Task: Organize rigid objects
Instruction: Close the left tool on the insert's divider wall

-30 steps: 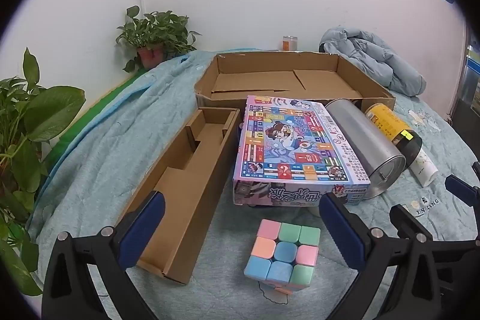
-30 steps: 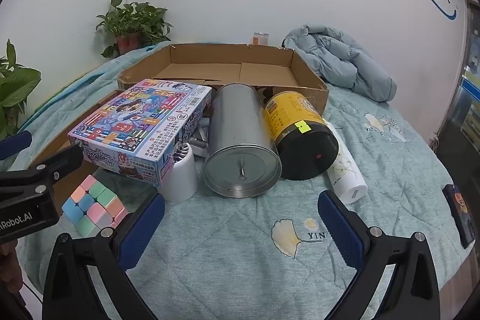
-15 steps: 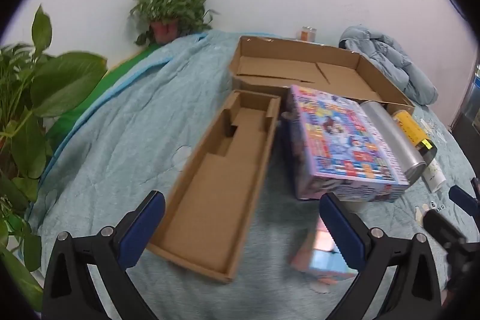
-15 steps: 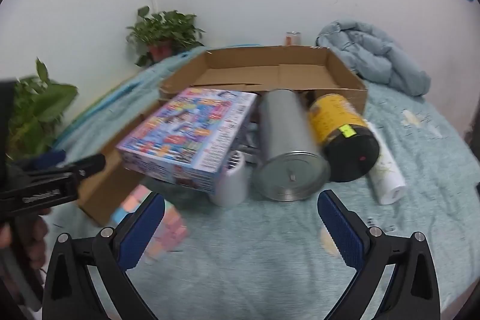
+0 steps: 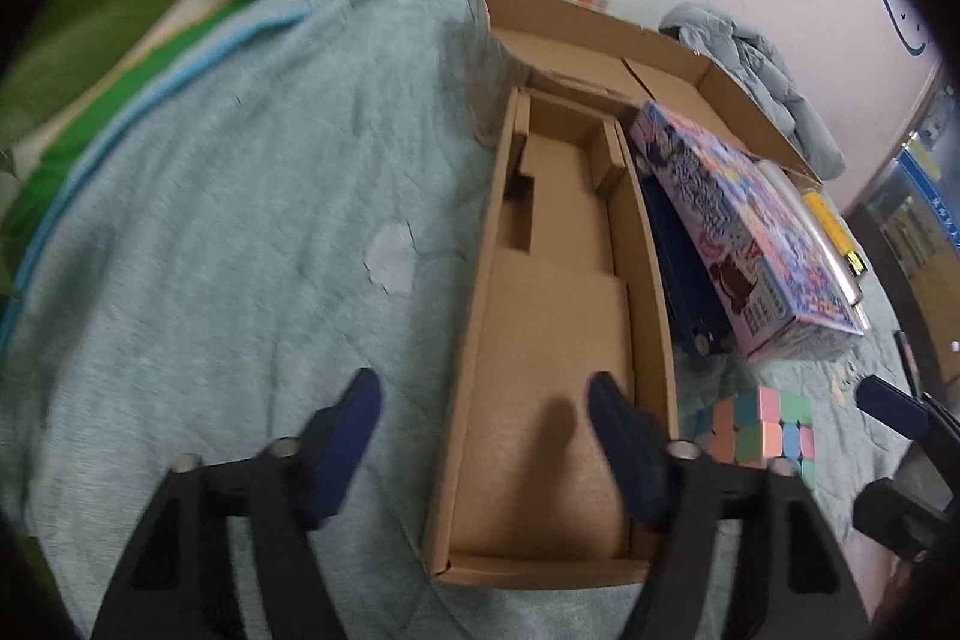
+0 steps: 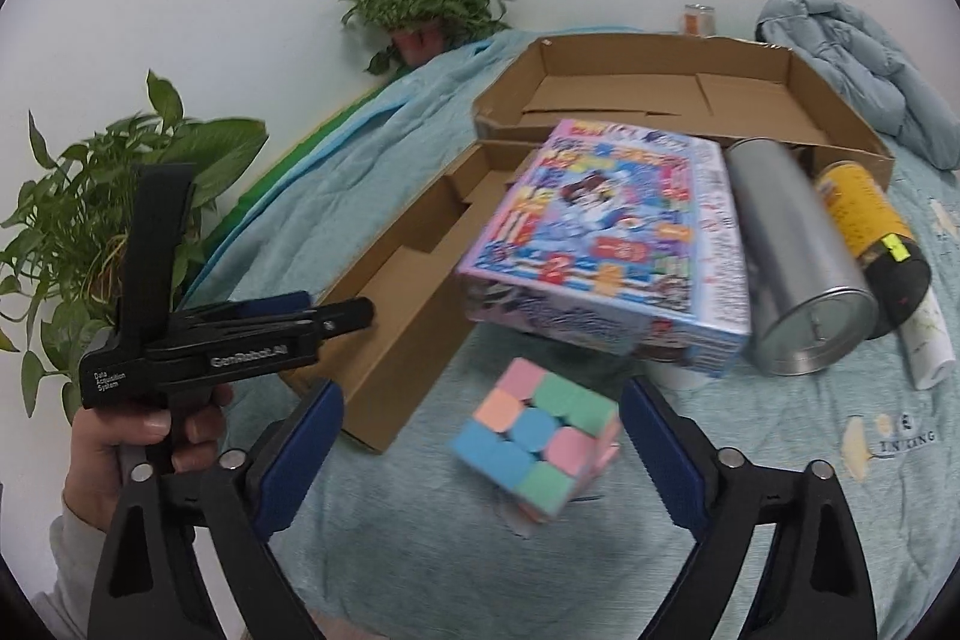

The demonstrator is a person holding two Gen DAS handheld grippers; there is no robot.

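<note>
A pastel puzzle cube (image 6: 537, 445) lies on the teal bedspread, just ahead of my open, empty right gripper (image 6: 480, 436) and between its jaws' line. The cube also shows in the left wrist view (image 5: 762, 430). My left gripper (image 5: 483, 421) is open and empty, straddling the left wall of a long cardboard tray (image 5: 558, 340) near its front end. The left gripper also shows in the right wrist view (image 6: 288, 316), held by a hand. A colourful board game box (image 6: 612, 244) lies beyond the cube, beside a silver can (image 6: 798, 274) and a yellow-and-black canister (image 6: 870, 226).
A large open cardboard box (image 6: 678, 94) sits at the back. A white tube (image 6: 927, 346) lies by the canister. A blue jacket (image 6: 852, 58) is at the far right. Potted plants (image 6: 426, 4) stand along the wall, another (image 6: 78, 208) at the left.
My left gripper swung left and down over the long tray. My right gripper moved left and closer to the cube, which now lies between its jaws' line.
</note>
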